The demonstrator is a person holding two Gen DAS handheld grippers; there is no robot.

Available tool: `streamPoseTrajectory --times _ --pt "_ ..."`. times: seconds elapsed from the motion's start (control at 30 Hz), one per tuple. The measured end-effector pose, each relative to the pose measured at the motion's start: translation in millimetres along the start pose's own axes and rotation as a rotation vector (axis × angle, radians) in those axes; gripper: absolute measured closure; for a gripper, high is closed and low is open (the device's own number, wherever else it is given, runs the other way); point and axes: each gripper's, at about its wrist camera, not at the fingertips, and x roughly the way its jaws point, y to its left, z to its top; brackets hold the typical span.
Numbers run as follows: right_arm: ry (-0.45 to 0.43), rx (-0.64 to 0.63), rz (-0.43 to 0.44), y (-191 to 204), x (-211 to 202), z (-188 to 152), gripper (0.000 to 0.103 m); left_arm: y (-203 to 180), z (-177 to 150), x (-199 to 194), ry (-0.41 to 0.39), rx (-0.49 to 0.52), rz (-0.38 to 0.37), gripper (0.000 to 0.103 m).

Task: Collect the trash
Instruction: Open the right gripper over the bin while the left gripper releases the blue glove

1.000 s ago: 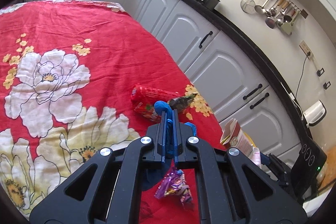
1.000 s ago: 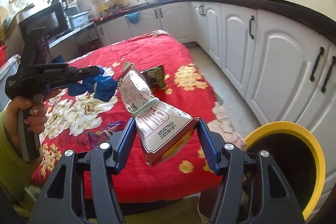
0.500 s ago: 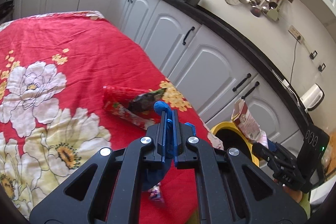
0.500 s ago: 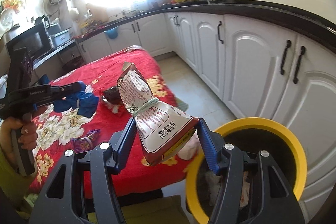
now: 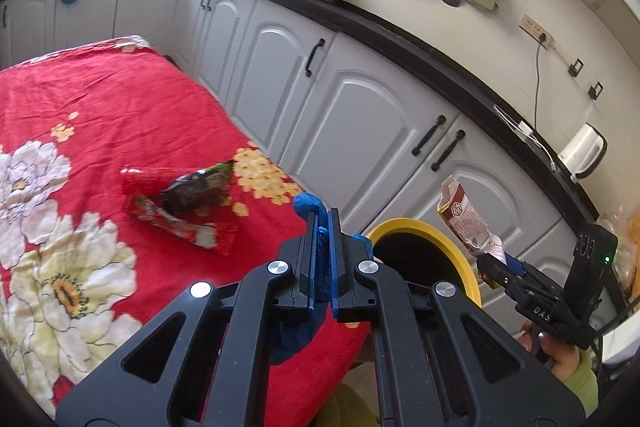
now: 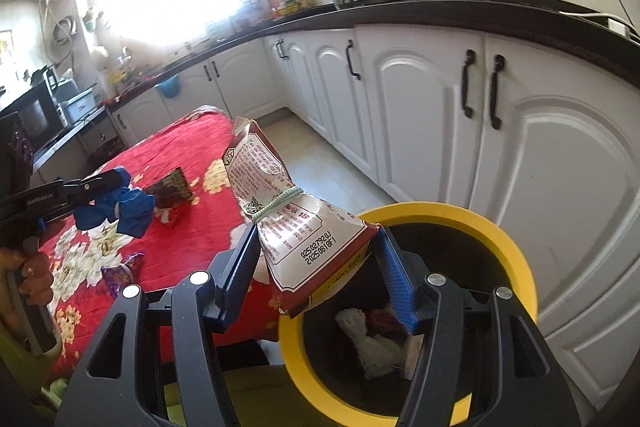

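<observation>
Right gripper (image 6: 316,263) pinches the red-and-white snack bag (image 6: 292,219) between its fingers, above the yellow-rimmed bin (image 6: 500,239). Left gripper (image 5: 323,231) is pressed together on blue cloth (image 6: 120,207) over the bench's red floral cover (image 5: 100,115).

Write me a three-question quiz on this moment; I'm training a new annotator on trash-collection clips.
1. True or false: the right tool holds a snack bag tied with a green band.
2. What colour is the rim of the trash bin?
A. blue
B. yellow
C. white
3. Fill in: the left tool is shut on a ____ cloth.

Key: 1 true; 2 B; 3 blue. Two wrappers lie on the red tablecloth.
</observation>
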Motion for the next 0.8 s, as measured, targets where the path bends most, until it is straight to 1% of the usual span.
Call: streamPoseTrajectory --times 0.17,0.5,0.8 --pt "-0.009 0.027 -0.029 -14.8 -6.7 -4.9 0.046 -18.8 -1.5 7.2 0.004 0.032 -0.015 0.102" --pt "-0.017 0.087 -0.115 -45.9 -19.4 -19.8 0.046 -53.8 -12.4 31.1 0.02 0.081 -0.042 0.101" --pt "0.007 0.138 -0.142 -68.2 -16.3 -36.0 0.046 -77.3 -30.2 57.8 0.069 0.132 -0.067 0.101"
